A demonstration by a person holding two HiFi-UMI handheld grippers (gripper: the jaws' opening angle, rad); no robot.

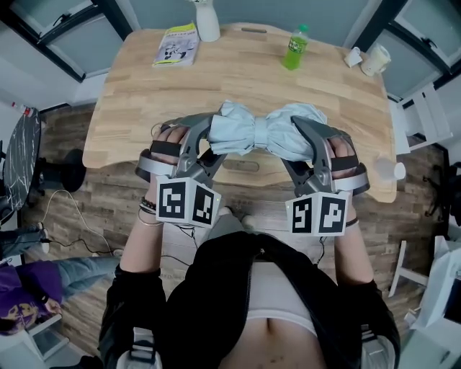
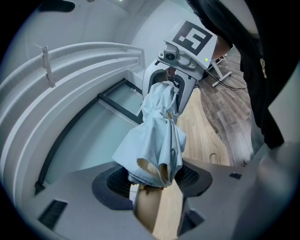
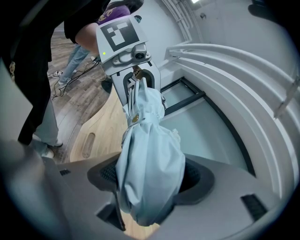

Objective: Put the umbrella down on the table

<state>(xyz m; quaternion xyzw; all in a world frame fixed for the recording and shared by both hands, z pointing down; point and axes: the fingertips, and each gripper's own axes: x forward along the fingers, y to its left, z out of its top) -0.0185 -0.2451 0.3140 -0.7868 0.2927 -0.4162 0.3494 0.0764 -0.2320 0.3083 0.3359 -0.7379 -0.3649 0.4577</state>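
Note:
A folded pale-blue umbrella (image 1: 263,133) hangs crosswise between my two grippers, over the near edge of the wooden table (image 1: 144,94). My left gripper (image 1: 210,141) is shut on its left end and my right gripper (image 1: 310,148) on its right end. In the left gripper view the bunched fabric (image 2: 157,136) fills the gap between the left gripper's (image 2: 152,180) jaws, and the right gripper (image 2: 168,85) clamps the far end. In the right gripper view the umbrella (image 3: 150,159) sits between the right gripper's (image 3: 150,180) jaws. The left gripper (image 3: 138,80) holds the other end. Whether the umbrella touches the tabletop cannot be told.
At the table's far side are a booklet (image 1: 177,45), a white bottle (image 1: 207,20), a green bottle (image 1: 294,47) and white cups (image 1: 373,59). A dark chair (image 1: 21,158) stands at the left, and a person in purple (image 1: 29,295) is at the lower left.

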